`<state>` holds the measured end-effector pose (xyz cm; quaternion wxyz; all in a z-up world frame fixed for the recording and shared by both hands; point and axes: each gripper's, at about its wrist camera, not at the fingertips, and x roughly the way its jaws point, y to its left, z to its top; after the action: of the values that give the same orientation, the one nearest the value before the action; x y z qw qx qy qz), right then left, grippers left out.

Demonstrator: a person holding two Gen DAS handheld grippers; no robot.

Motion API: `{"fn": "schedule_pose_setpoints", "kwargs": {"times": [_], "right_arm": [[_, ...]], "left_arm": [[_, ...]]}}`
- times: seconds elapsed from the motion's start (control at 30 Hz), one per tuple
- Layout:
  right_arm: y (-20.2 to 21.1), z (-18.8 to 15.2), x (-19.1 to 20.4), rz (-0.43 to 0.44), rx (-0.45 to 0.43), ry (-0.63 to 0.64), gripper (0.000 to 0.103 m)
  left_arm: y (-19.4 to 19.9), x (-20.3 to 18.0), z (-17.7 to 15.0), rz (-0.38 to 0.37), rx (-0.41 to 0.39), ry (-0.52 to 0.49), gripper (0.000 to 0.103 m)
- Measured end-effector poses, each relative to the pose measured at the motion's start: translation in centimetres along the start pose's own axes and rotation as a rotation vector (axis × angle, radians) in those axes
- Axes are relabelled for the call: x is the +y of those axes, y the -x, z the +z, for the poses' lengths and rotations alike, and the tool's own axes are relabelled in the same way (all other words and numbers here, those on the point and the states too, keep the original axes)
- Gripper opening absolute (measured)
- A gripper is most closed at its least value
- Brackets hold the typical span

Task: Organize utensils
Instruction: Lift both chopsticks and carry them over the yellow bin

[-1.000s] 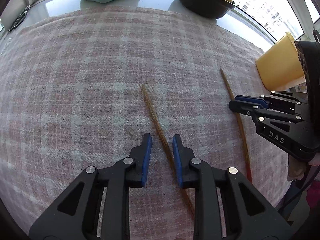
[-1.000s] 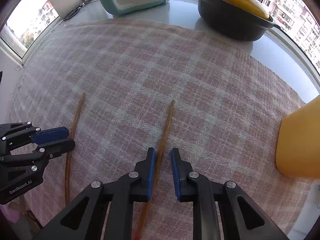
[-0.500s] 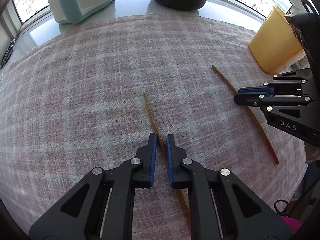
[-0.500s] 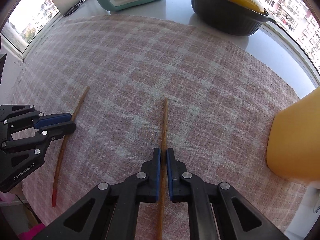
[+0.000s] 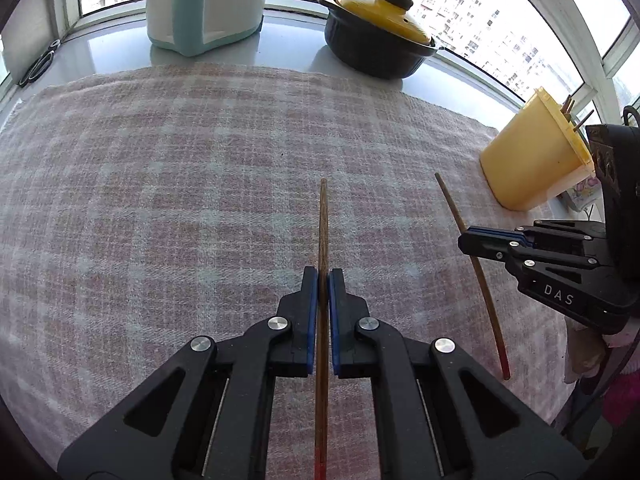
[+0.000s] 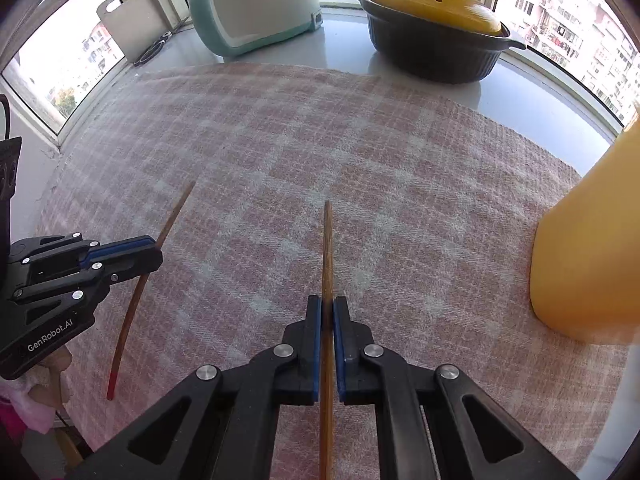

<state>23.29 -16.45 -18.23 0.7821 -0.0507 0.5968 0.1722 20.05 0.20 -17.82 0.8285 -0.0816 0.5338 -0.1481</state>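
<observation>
Your left tool [image 5: 323, 276] clamps 1 chopstick [image 5: 322, 224]; right tool [image 6: 327, 304] clamps another chopstick [image 6: 327, 248]; both red-tipped ends run out of frame.

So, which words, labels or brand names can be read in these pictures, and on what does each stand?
"DAS": white letters on the body of the right gripper, seen from the left wrist view.
"GenRobot.AI": white letters on the body of the left gripper, seen from the right wrist view.
Flowery print behind the yellow holder: any writing there is too small to read.
</observation>
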Motion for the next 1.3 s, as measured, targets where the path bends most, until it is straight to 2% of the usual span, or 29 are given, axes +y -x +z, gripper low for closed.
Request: {"fn": "schedule_pose_setpoints", "kwargs": {"times": [0.17,0.33,0.53,0.9,1.3], "right_arm": [[3.7,-1.7,-1.3,0.019,-0.118,-0.062,0.003],[6.8,-3.7,-2.3,0.047,-0.258,-0.147,0.003],[10.0,-6.1,-3.7,0.033,-0.363,-0.223,0.003],[16.3,-8.0,-4.2,-0.046,-0.53,-0.215,0.003],[22.6,-9.4,-8.1,-0.108,-0.674,-0.282,0.003]], "left_arm": [[3.1,0.2,-0.5,-0.043,-0.095,0.063,0.003],[4.8,-0.7,-0.7,-0.073,-0.149,0.088,0.003],[6.3,-2.8,-0.8,-0.097,-0.194,0.055,0.003],[9.3,-7.1,0.6,-0.16,-0.273,-0.025,0.003],[10.2,-11.8,4.5,-0.232,-0.342,-0.081,0.003]]}}
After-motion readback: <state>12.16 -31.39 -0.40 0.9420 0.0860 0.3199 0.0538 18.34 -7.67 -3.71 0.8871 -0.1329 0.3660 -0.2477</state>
